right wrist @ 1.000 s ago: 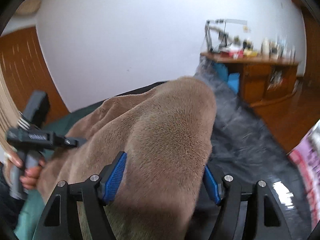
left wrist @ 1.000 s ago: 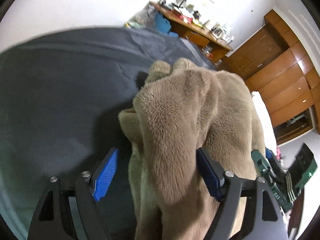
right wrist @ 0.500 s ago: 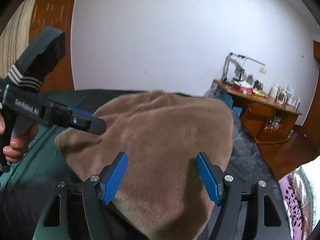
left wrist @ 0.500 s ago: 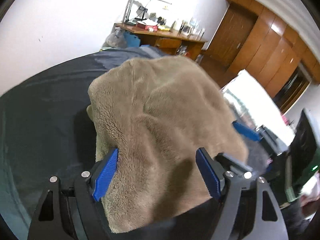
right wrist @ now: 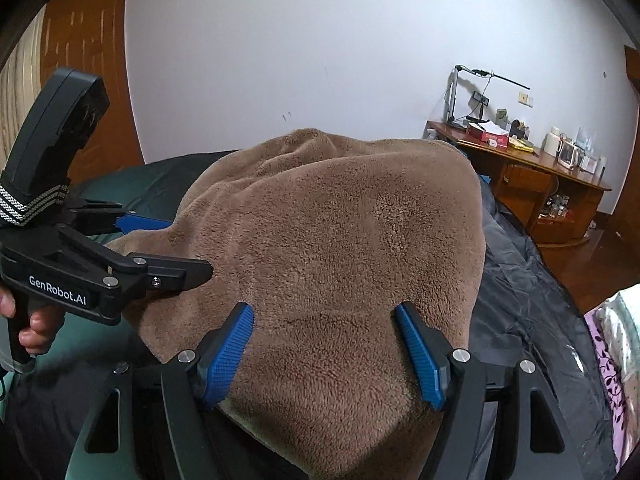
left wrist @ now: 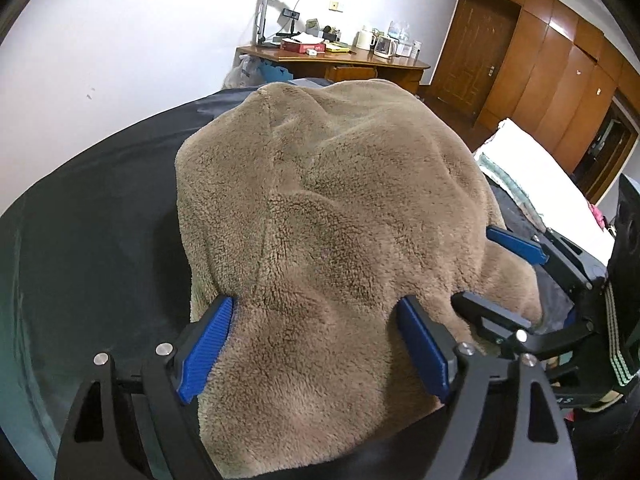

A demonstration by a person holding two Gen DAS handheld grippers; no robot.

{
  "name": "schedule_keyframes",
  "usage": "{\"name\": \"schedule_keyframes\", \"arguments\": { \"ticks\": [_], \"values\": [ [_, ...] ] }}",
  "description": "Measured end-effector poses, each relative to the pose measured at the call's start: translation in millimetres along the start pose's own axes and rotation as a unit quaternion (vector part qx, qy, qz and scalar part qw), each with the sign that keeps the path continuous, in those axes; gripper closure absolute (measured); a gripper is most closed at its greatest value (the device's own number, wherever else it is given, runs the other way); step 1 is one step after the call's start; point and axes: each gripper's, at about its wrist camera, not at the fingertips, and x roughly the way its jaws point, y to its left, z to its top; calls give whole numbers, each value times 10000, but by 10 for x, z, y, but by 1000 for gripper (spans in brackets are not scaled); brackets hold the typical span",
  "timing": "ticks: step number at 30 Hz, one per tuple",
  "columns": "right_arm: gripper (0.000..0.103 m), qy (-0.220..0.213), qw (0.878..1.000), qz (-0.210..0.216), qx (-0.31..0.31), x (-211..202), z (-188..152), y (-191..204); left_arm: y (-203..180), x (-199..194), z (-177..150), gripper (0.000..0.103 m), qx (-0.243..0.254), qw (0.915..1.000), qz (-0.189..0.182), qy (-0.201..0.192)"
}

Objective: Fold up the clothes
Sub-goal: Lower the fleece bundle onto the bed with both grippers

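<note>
Item: brown fleece garment [left wrist: 340, 216], thick pile, lying in a rounded, bunched heap on the dark bed cover [left wrist: 92, 216]; it fills the middle of both wrist views, far edge toward 12 o'clock, near edge running under my tools at 6 o'clock.

Left tool [left wrist: 316, 340]: blue pads spread wide, fleece lying between them; I see no pinch, so I read it as released and resting at the near edge.

Right tool [right wrist: 326, 344]: same attitude, pads apart, cloth loose between them; it shows in the left view at 3 o'clock, just beside the garment's right flank. A hand [right wrist: 28, 320] grips the left tool's handle at 9 o'clock in the right view.

Surroundings: wooden table [left wrist: 340, 62] with clutter at 12 to 1 o'clock; wardrobe [left wrist: 560, 80] at 2 o'clock; white wall behind.

Condition of fold: doubled-over and lumpy, edges not square; I cannot tell whether this is a finished fold or one midway.

Risks, my judgement: the pile is bulky and springy, so a layer may creep open; closing a pad on the top layer only would drag it off the one below; uneven pull between the two tools would skew the edge; a pad may also catch the bed cover beneath.
</note>
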Motion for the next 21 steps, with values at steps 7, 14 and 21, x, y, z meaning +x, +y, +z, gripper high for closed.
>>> {"name": "schedule_keyframes", "arguments": {
  "ticks": [7, 14, 21],
  "values": [
    [28, -15, 10000, -80, -43, -2, -33, 27, 16, -52, -126, 10, -145, 9998, 159, -57],
    [26, -48, 9996, -260, -132, -24, -10, 53, 137, -105, -248, 1, -660, 9977, 107, 68],
    [26, -146, 9983, -562, -80, -294, -41, 130, 71, -355, -406, 1, -596, 9973, 421, -71]
  ]
}}
